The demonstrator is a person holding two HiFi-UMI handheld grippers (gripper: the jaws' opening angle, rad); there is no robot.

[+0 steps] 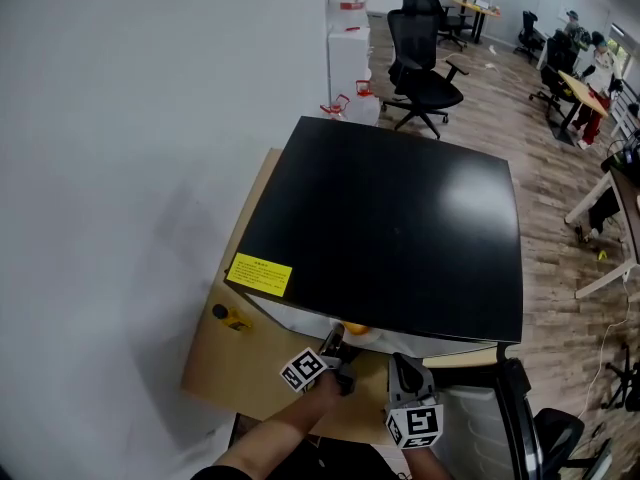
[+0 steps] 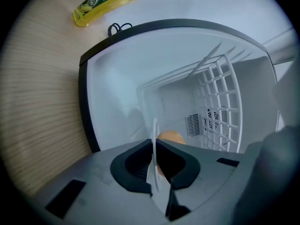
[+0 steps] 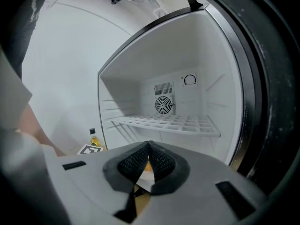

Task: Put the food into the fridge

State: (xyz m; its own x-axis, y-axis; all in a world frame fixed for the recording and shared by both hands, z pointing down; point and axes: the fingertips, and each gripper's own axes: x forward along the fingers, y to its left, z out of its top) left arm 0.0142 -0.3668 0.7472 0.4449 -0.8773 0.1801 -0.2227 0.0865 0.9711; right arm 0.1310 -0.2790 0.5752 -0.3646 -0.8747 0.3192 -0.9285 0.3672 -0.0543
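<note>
Nearly there, by the look of it. Found the black-topped, white-lined mini fridge [image 1: 390,218] already open on the light wooden table [image 2: 37,102]. Saw the left gripper [image 2: 153,142] at the fridge mouth, with its jaws pinched tight on the rim of a thin white round plate [image 2: 154,128], caught edge-on in the left gripper view. Made out a round orange piece of food [image 2: 171,137] on that plate, just beyond the jaws. Placed plate and food low in the opening, beneath the white wire shelf [image 3: 164,123]. Could not tell whether resting on the fridge floor or held just clear of it. Noted the right gripper [image 3: 148,143] close beside, with its jaws pressed together on nothing.

Judged as done: door opened, food brought to the threshold. Judged as left: easing the plate further in, setting it down, letting go, backing out, and probably shutting the door.

Counted one fridge, one wire shelf, one plate, one piece of food and two grippers. Counted also one yellow plastic bottle with a black cap [image 2: 105,1], outside on the table beside the fridge. Could not say whether meant to go in too.
</note>
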